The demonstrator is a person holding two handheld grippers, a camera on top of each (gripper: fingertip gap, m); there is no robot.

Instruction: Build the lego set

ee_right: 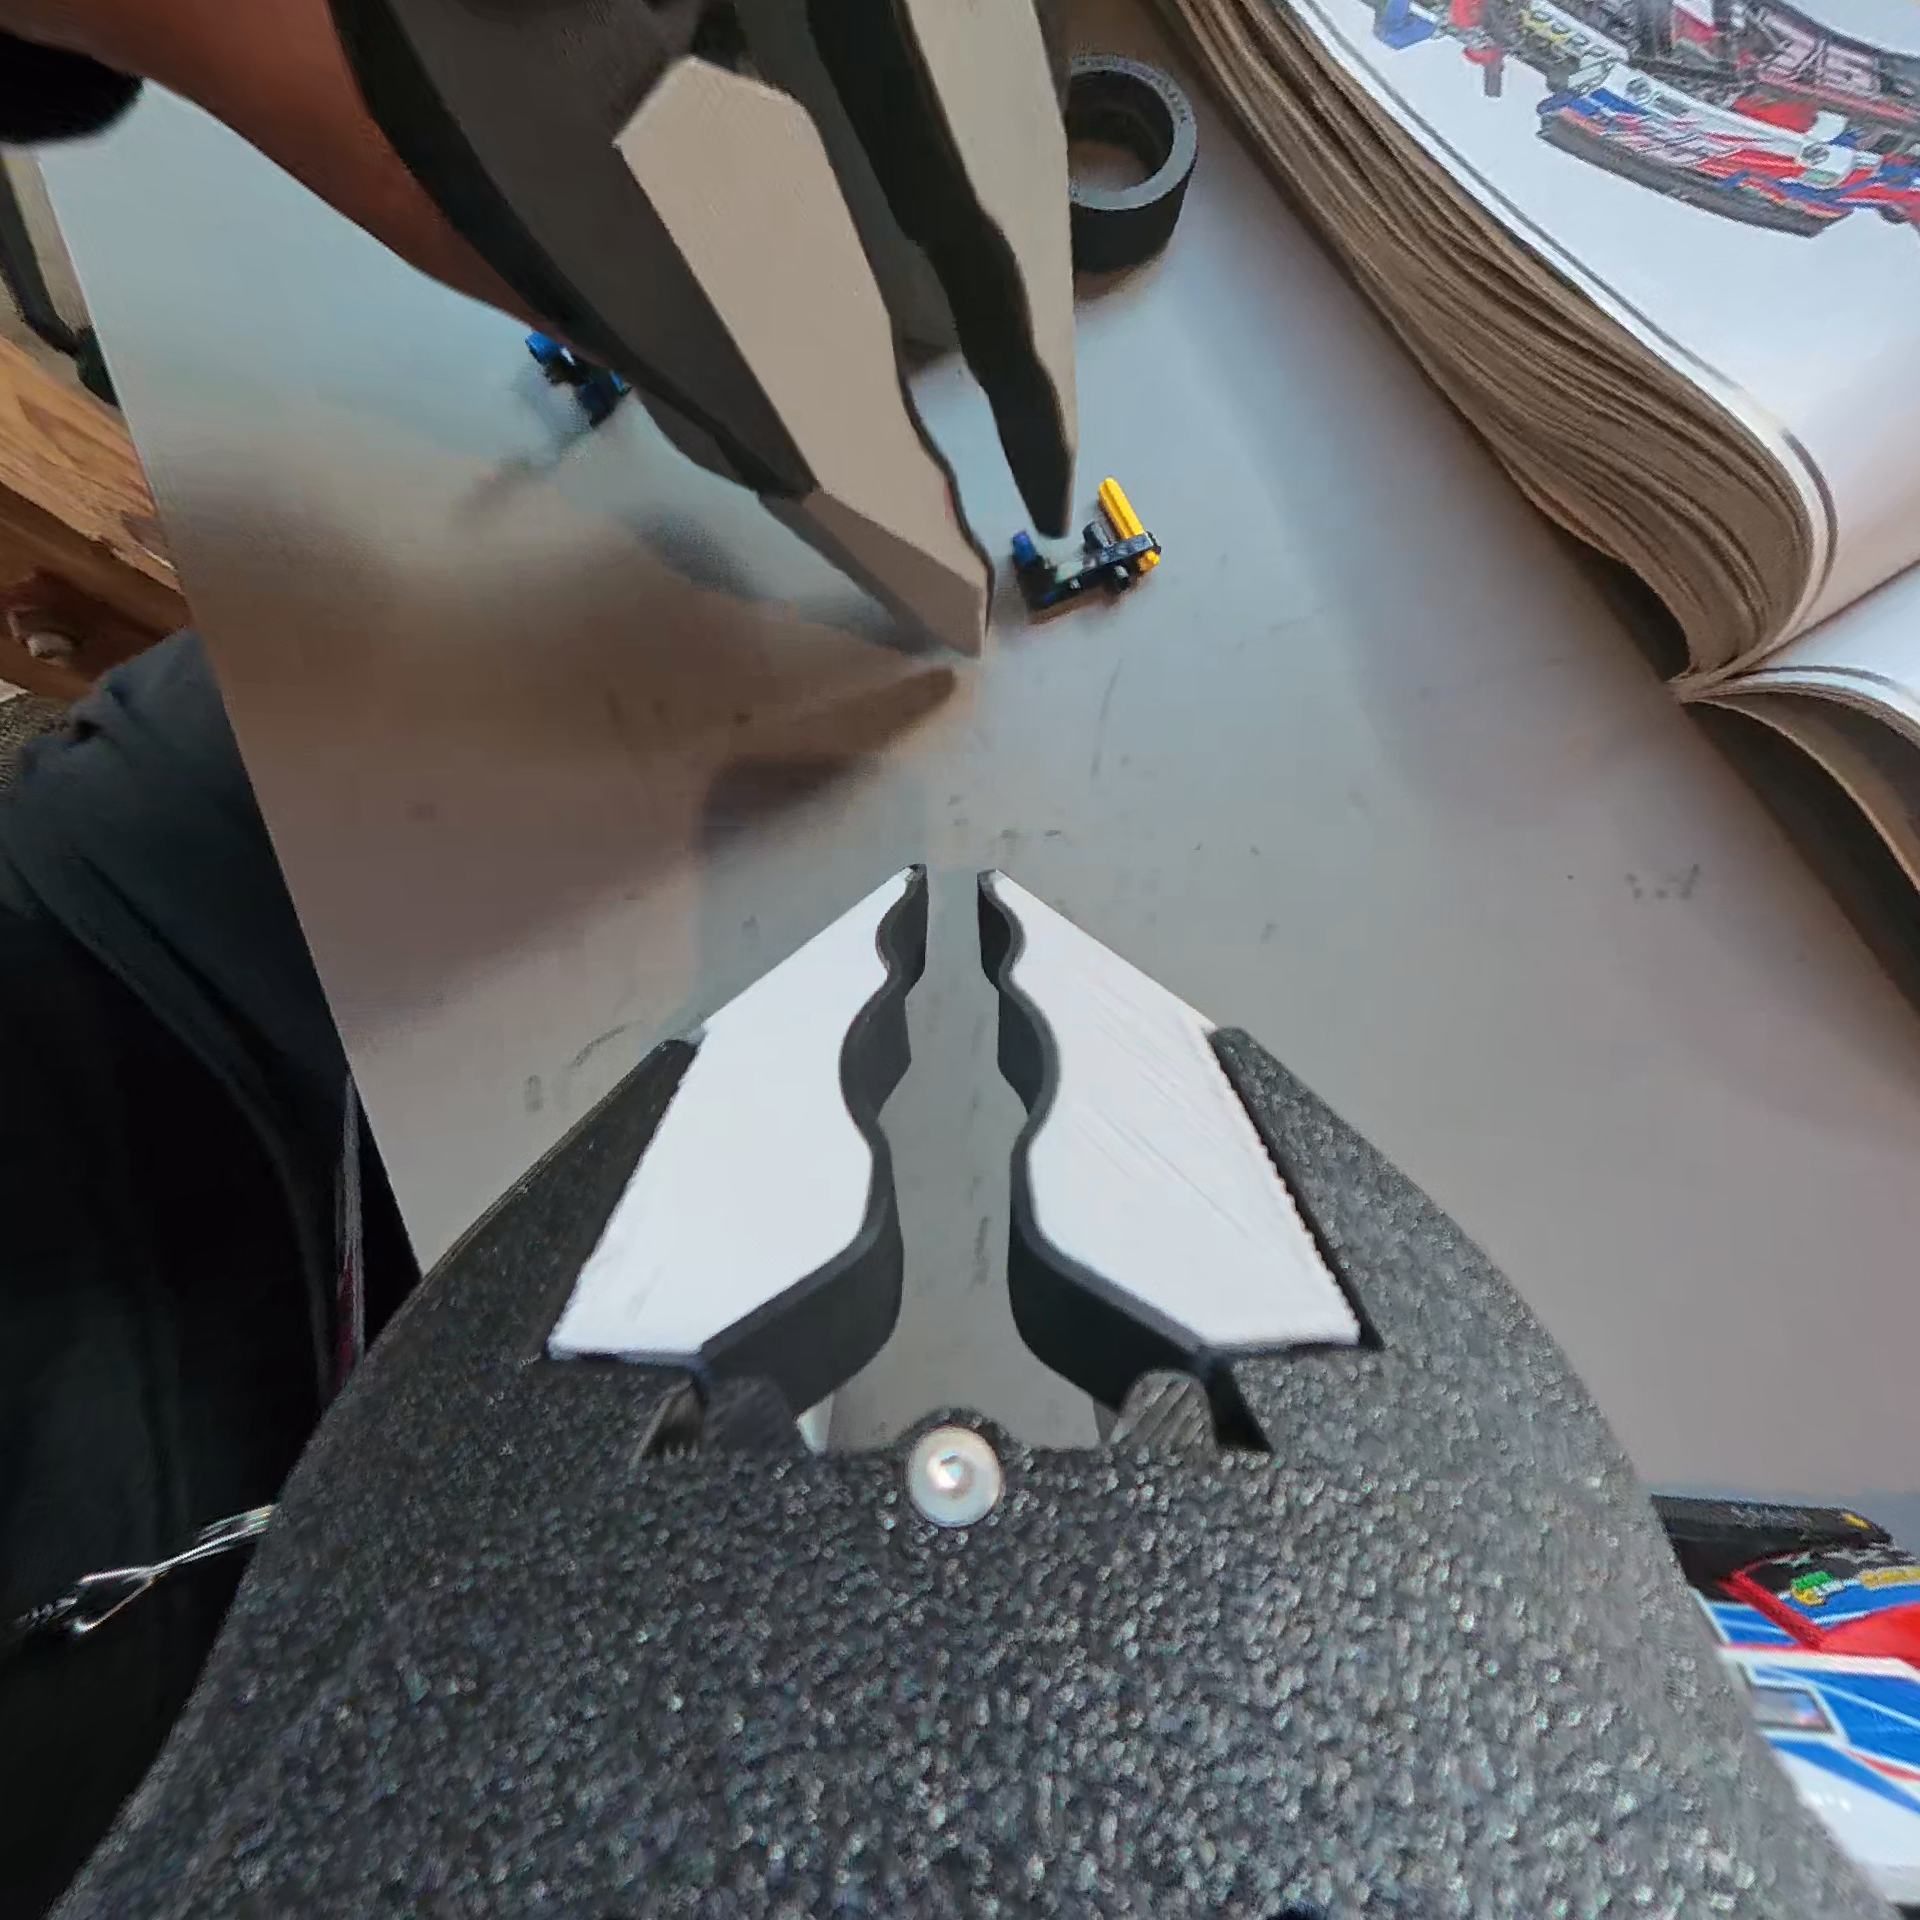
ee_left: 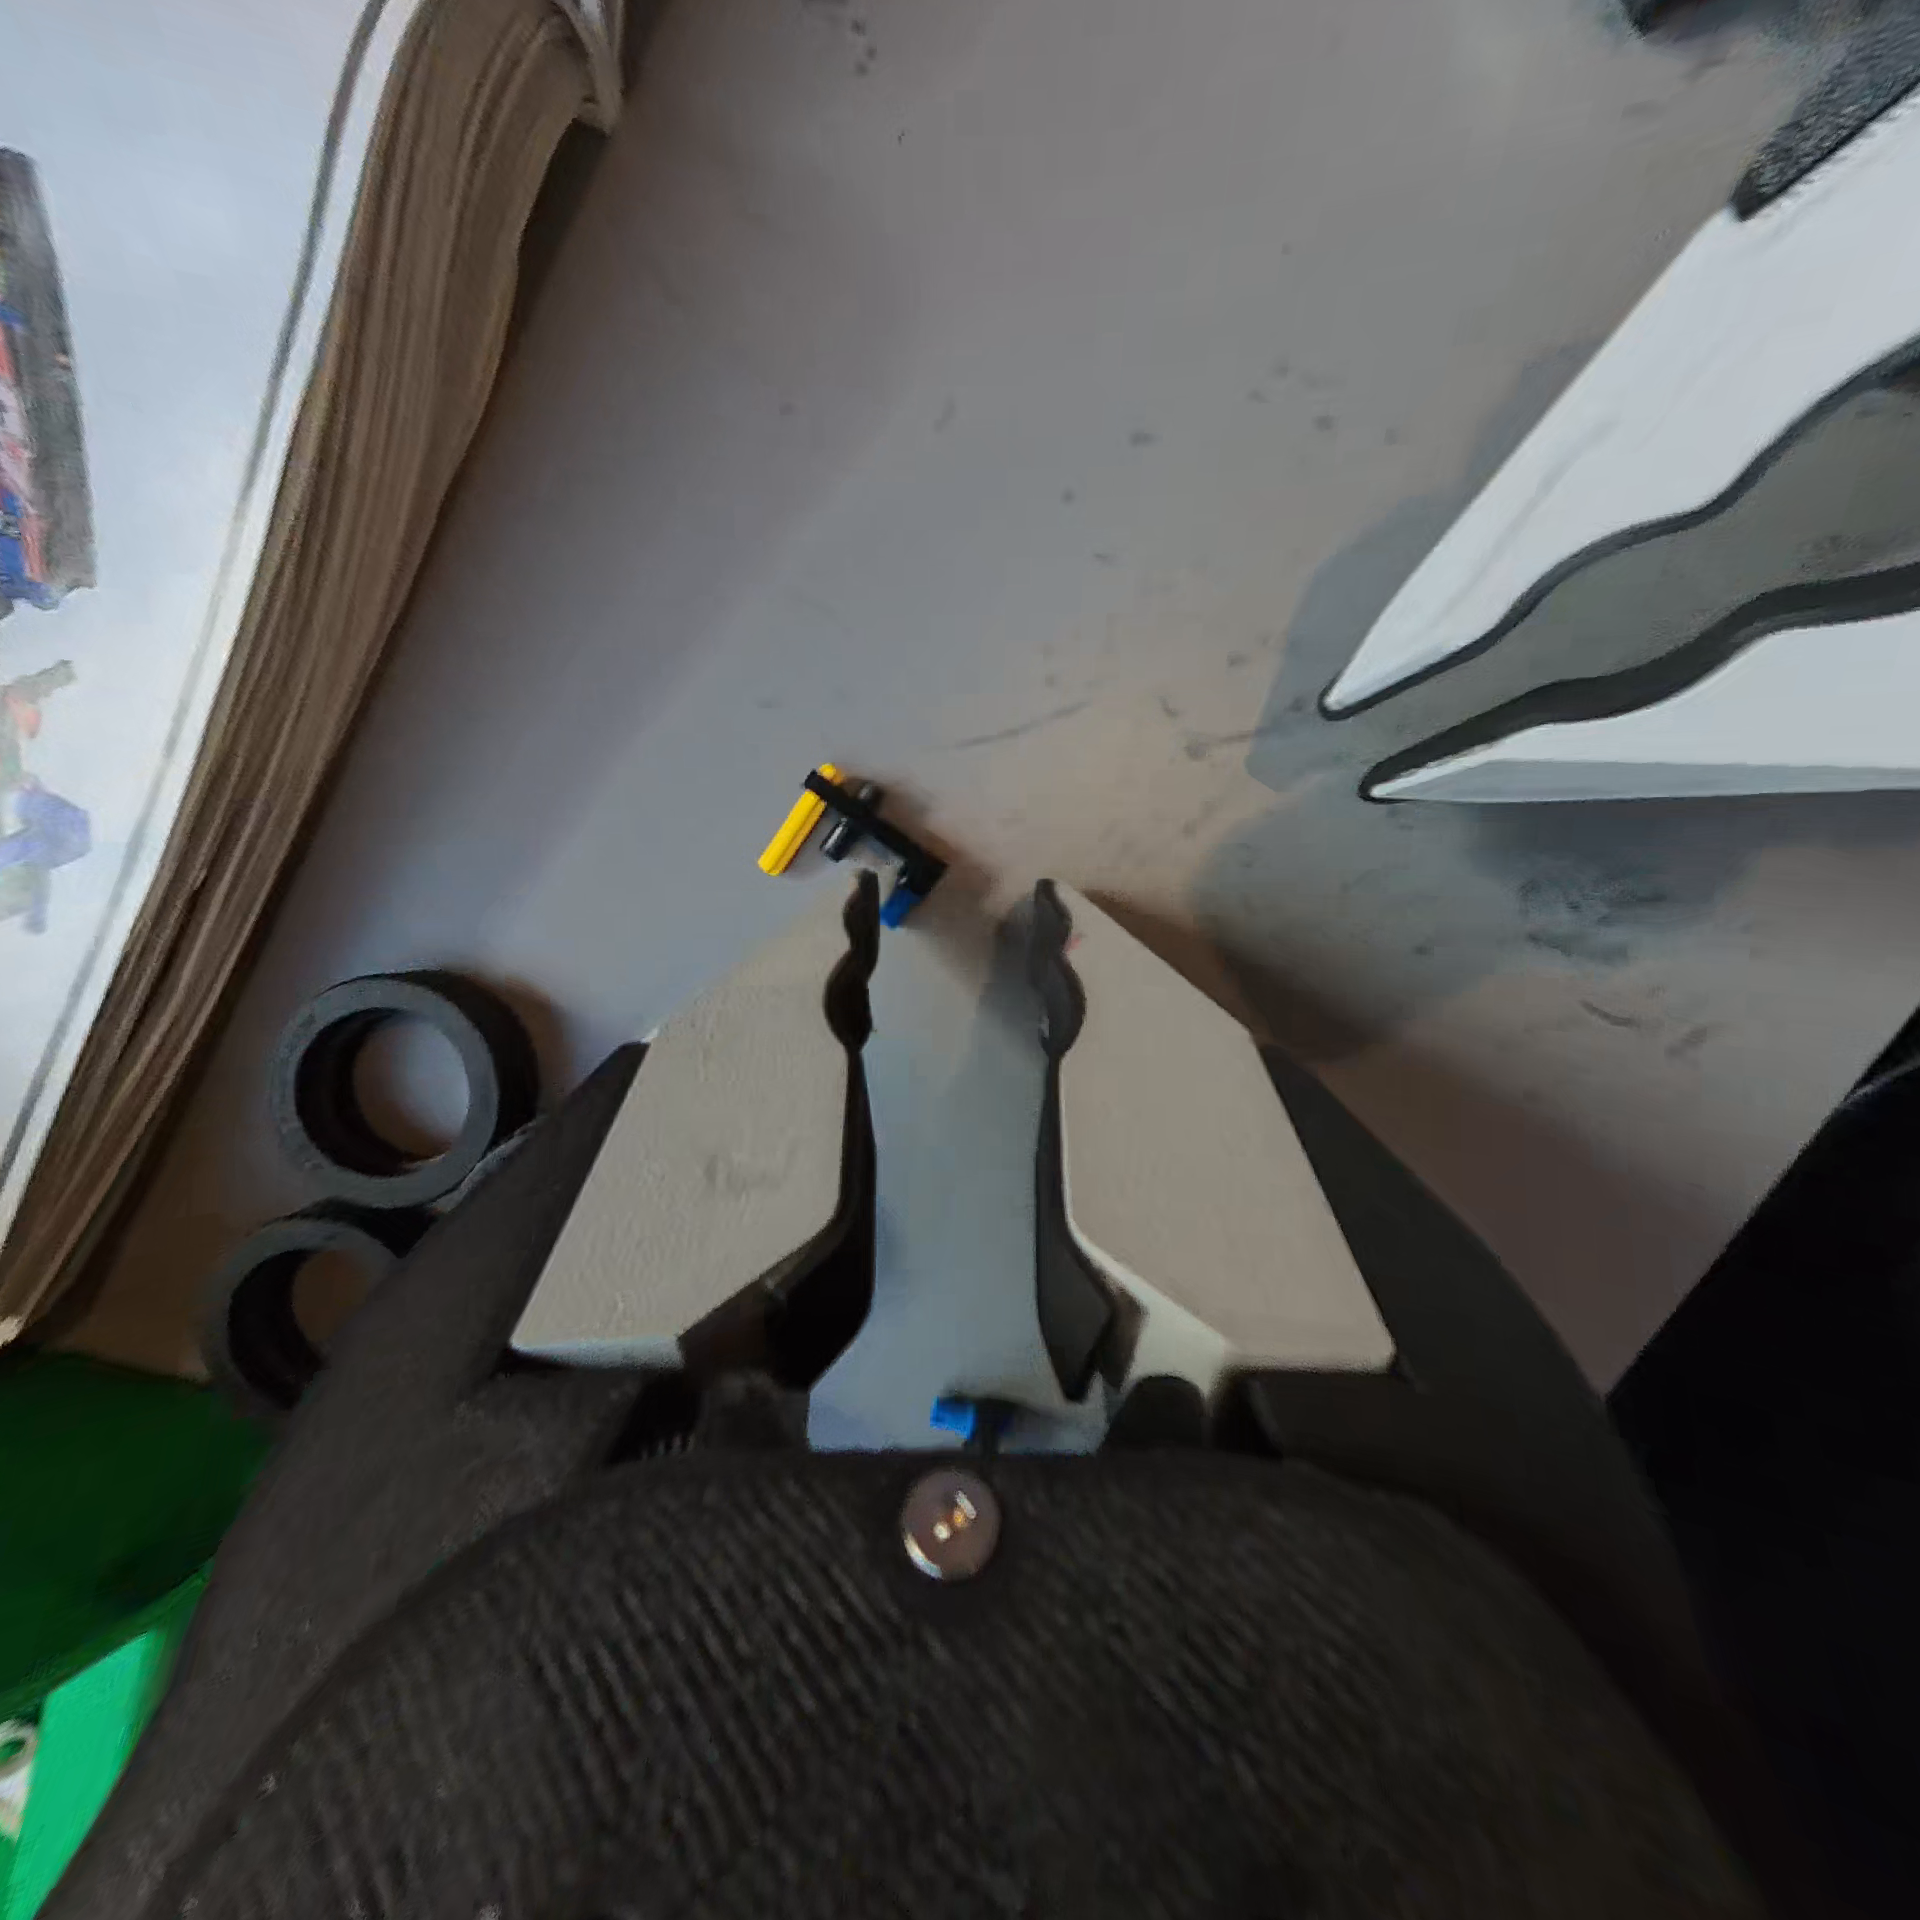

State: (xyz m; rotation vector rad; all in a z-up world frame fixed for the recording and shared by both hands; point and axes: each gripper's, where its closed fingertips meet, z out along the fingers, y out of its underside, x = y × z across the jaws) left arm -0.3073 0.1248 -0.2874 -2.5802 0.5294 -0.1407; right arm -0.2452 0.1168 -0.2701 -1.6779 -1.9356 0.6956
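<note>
A small lego assembly, a black beam with a yellow axle and a blue pin, lies on the grey table. My left gripper is open and empty just short of it, its left fingertip next to the blue pin. In the right wrist view the assembly lies right beside the left gripper's tips. My right gripper is empty with its jaws a narrow gap apart, held back from the assembly; it shows at the right of the left wrist view.
Two black tyres lie to my left, beside a thick open instruction book. One tyre shows behind the left gripper. Loose blue pieces lie farther off. A coloured box sits at the near right. A wooden edge borders the table. Some 7 cm of space lies between my two pairs of fingers.
</note>
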